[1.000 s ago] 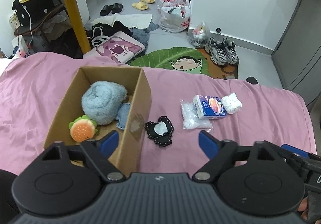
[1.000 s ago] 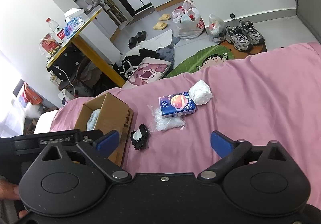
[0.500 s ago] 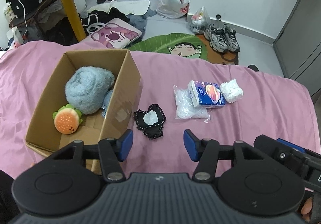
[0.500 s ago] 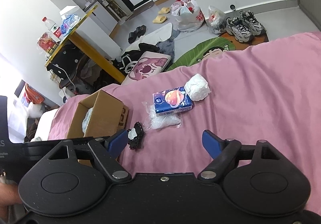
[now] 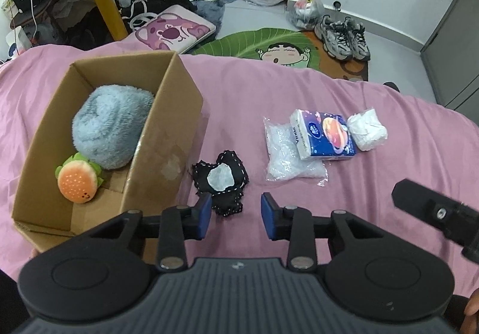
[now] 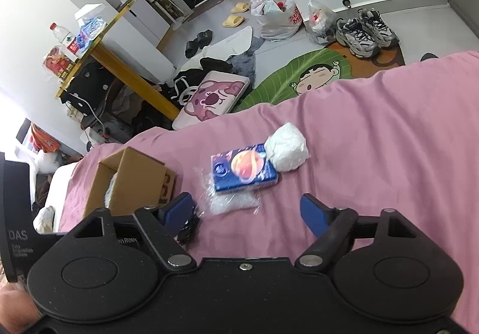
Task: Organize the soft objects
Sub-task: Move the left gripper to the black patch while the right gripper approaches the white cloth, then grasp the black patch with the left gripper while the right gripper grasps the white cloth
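A cardboard box (image 5: pixel 167 151) sits on the pink bed and holds a blue fluffy ball (image 5: pixel 110 127) and an orange burger plush (image 5: pixel 78 183). Right of the box lies a black cloth piece with a white patch (image 5: pixel 221 177). My left gripper (image 5: pixel 236 215) is open and empty just short of it. Further right lie a clear plastic bag (image 5: pixel 287 151), a blue tissue pack (image 5: pixel 324 135) and a white wad (image 5: pixel 366 129). My right gripper (image 6: pixel 248 212) is open and empty, near the clear bag (image 6: pixel 232 199), tissue pack (image 6: pixel 244 171) and white wad (image 6: pixel 287 150). The box also shows in the right wrist view (image 6: pixel 134 181).
The bed's far edge drops to a floor with a green leaf mat (image 5: pixel 260 43), a pink bear cushion (image 5: pixel 173 30), sneakers (image 5: pixel 344 36) and bags. A yellow-legged table (image 6: pixel 119 61) stands at the back left. The right gripper's body (image 5: pixel 434 211) shows at the right of the left wrist view.
My left gripper has narrowed its jaws and moved right from over the box toward the black cloth piece. My right gripper has moved closer to the tissue pack and narrowed slightly.
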